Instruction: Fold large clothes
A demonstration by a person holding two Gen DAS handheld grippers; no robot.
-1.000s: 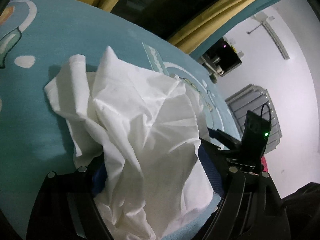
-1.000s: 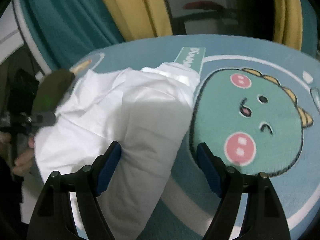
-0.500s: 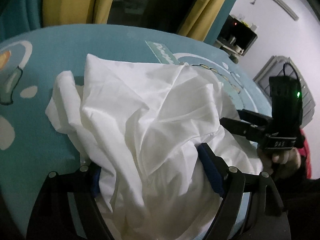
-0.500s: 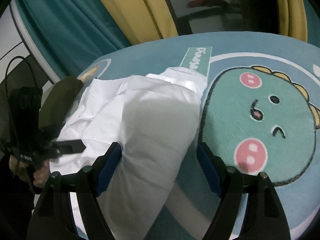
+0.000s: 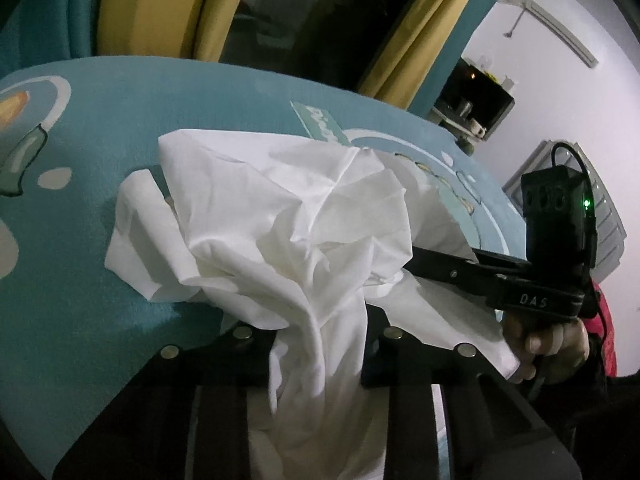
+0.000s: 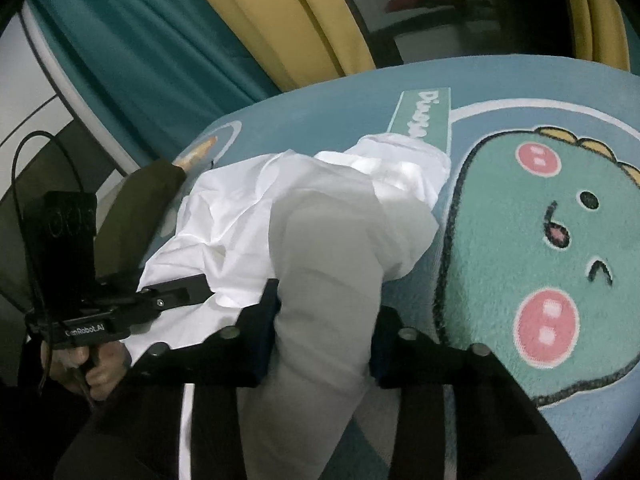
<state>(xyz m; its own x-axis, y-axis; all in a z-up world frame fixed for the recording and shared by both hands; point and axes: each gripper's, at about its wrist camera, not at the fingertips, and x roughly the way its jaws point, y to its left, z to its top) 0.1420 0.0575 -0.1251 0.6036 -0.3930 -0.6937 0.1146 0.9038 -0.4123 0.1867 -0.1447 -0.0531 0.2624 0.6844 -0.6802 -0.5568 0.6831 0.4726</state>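
A crumpled white garment (image 5: 288,232) fills the frame centre, bunched on the blue dinosaur rug (image 6: 552,240), with the left hand-held gripper (image 5: 320,344) and the right hand-held gripper (image 6: 326,328) each clamped on its folds at bottom centre.

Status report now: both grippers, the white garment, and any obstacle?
Left gripper shut on crumpled white cloth garment. Right gripper shut on it too. Garment bunched, unfolded, on teal dinosaur rug. No obstacle seen.

bare rug (image 6: 540,92) right, white garment (image 5: 280,232) bunched between grippers
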